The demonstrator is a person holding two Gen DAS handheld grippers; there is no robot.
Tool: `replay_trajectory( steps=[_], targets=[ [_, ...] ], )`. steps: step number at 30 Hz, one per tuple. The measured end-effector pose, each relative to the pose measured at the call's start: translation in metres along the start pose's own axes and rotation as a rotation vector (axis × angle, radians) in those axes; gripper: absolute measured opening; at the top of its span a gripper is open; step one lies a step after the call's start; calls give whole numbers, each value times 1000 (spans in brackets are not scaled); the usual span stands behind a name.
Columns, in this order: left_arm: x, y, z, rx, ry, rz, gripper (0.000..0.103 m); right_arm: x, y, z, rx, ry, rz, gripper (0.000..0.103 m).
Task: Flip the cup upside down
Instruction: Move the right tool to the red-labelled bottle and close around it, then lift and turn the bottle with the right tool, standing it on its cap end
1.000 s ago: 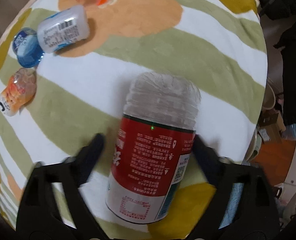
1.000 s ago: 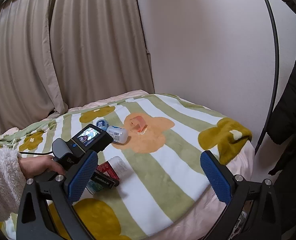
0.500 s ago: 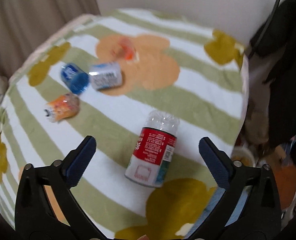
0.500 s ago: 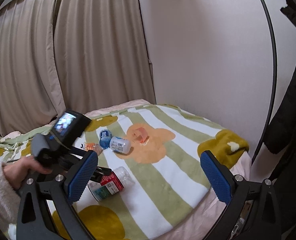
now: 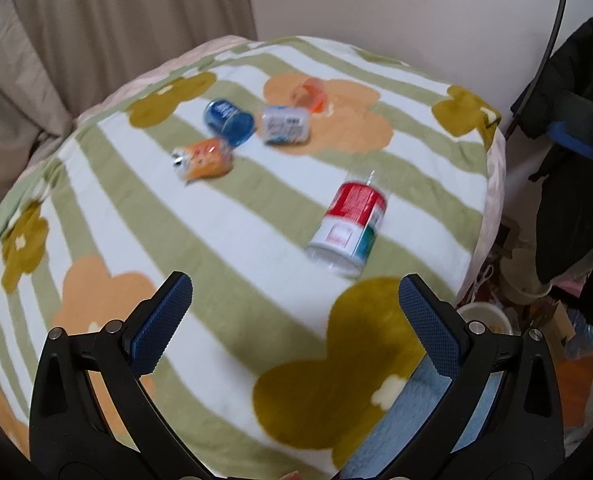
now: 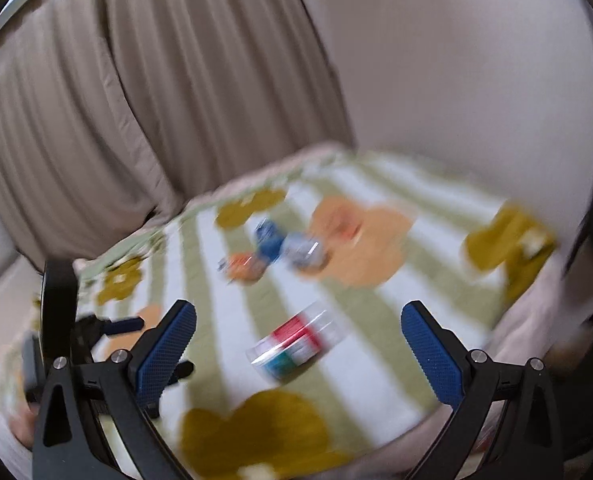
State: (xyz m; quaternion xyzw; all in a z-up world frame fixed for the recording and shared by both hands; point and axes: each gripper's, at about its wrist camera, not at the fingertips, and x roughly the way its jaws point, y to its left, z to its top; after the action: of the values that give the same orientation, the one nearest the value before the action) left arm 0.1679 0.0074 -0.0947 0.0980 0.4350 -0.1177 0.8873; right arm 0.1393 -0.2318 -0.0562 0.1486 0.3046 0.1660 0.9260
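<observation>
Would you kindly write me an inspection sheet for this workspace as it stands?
Surface: striped flowered blanket on a bed.
Job's things: red-label cup lies on its side, untouched.
Clutter: blue cup, white cup, orange cup and orange-print cup, all on their sides.
Grippers: left gripper and right gripper open, empty, above the blanket.
Cables: nothing seen.
Surroundings: curtain, wall, dark clothing.
</observation>
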Motion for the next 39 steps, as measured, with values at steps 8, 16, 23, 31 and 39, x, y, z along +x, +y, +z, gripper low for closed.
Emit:
replay_trajectory(
  steps=[8,16,23,31,39],
  targets=[
    [8,24,-27,-25,25,-32,103,138,-20,-7,318,398,17,102],
    [25,40,-42,-20,45,-63,103,221,-43,-29,534,575,-119,92],
    [37,46,-49,-18,63,-91,103,244,-49,-32,582,602,-178,81],
    [42,50,-51,-30,70,-115,103,251,-56,-38,608,609,-181,60],
    [36,50,-52,-65,38,-114,103,225,-24,-11,357,447,-159,60]
  ],
)
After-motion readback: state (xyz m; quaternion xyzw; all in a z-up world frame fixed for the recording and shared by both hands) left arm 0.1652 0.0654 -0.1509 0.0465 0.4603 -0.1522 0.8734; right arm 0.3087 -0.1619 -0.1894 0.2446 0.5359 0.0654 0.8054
